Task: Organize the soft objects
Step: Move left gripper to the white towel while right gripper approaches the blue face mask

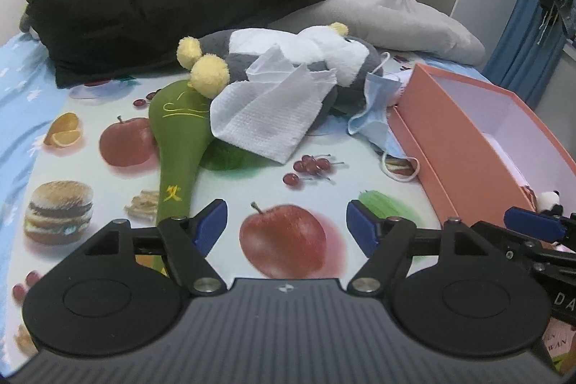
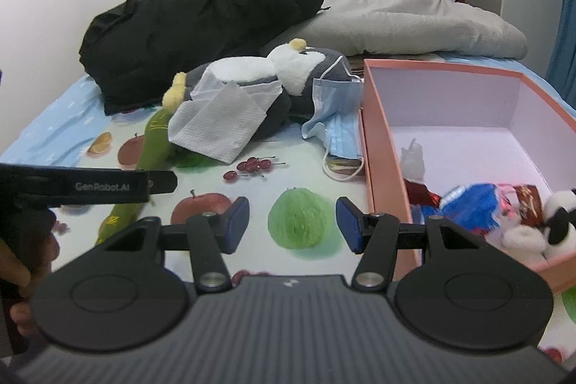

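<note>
With both grippers, left gripper [image 1: 287,225] and right gripper [image 2: 292,222], spread and empty short of the penguin plush [image 1: 288,56]: likely to snag. Could drag the tissue [image 1: 270,110] draped over it, or the mask [image 2: 334,117] beside it, short of the pink box [image 2: 378,146].

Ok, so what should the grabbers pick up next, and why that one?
Probably the left gripper should reach forward for the white tissue. Both grippers are open and empty, the tissue lies loose on top of the grey plush toy, and the pink box beside it has room.
</note>
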The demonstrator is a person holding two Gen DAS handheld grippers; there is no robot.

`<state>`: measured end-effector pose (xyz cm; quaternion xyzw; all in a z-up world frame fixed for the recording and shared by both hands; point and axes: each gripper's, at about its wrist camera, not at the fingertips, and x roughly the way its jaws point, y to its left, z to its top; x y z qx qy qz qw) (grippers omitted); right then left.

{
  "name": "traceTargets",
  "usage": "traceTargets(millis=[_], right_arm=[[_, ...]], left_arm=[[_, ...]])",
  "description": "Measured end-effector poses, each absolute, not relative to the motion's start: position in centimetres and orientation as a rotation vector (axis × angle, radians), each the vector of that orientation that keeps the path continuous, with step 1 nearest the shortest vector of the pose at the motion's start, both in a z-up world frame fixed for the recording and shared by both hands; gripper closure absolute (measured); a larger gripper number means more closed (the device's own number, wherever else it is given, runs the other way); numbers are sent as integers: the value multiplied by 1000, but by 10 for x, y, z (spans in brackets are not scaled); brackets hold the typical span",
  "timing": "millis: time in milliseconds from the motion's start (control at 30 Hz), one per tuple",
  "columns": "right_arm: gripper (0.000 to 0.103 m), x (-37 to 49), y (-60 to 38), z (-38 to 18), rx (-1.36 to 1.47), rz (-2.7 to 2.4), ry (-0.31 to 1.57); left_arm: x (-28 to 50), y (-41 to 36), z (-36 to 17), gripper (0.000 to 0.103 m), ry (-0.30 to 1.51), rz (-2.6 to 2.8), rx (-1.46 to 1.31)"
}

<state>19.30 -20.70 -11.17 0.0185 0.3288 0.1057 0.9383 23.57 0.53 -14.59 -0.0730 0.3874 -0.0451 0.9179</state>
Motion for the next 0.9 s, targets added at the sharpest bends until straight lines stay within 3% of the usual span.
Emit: traceTargets(millis=[367, 900], right_arm=[[49, 273, -174, -142, -52, 198, 705], [51, 357, -156, -174, -229, 115, 664]], left_arm=[[319, 26, -189, 25, 849, -59, -259], [366, 15, -223, 25, 834, 5, -267]])
